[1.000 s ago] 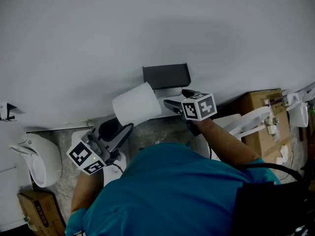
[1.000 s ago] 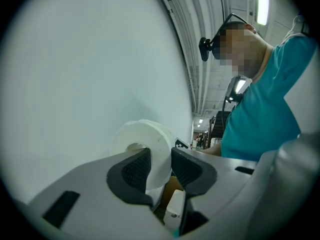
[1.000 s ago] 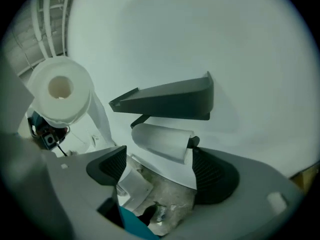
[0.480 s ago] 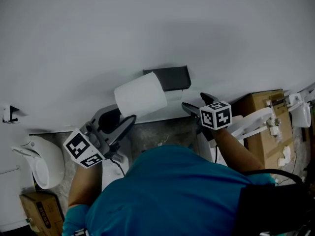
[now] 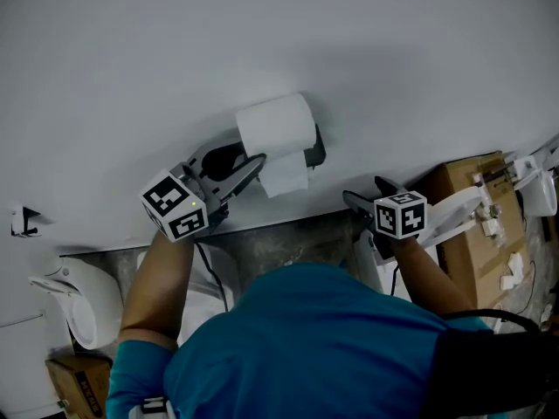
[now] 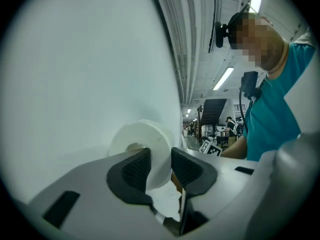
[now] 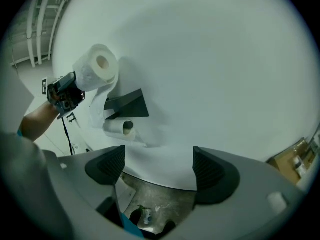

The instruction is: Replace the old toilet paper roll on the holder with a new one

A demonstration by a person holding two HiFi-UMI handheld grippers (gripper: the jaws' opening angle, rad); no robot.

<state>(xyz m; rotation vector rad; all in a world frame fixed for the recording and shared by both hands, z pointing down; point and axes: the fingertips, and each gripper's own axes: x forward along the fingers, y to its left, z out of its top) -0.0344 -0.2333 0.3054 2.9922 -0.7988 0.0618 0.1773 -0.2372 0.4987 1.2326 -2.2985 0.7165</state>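
Note:
My left gripper point(image 5: 250, 154) is shut on the new toilet paper roll point(image 5: 276, 125), a full white roll whose wall point(image 6: 150, 149) sits pinched between the pads. It holds the roll against the wall just above the dark holder point(image 5: 317, 147). The right gripper view shows that holder point(image 7: 127, 104) with the thin old roll point(image 7: 120, 128) on it, underneath, and the new roll point(image 7: 97, 68) up and to the left. In the head view the old roll point(image 5: 285, 175) hangs below the new one. My right gripper point(image 5: 367, 195) stands open and empty point(image 7: 156, 166), right of the holder.
A white toilet point(image 5: 79, 299) stands at the lower left by a cardboard box point(image 5: 74, 378). Another cardboard box point(image 5: 463, 190) and white fittings point(image 5: 454, 212) are at the right. Grey floor point(image 5: 288, 243) runs along the foot of the pale wall point(image 5: 262, 33).
The left gripper has carried the new roll up and to the right, over the holder. The right gripper has drawn back to the right, away from the holder.

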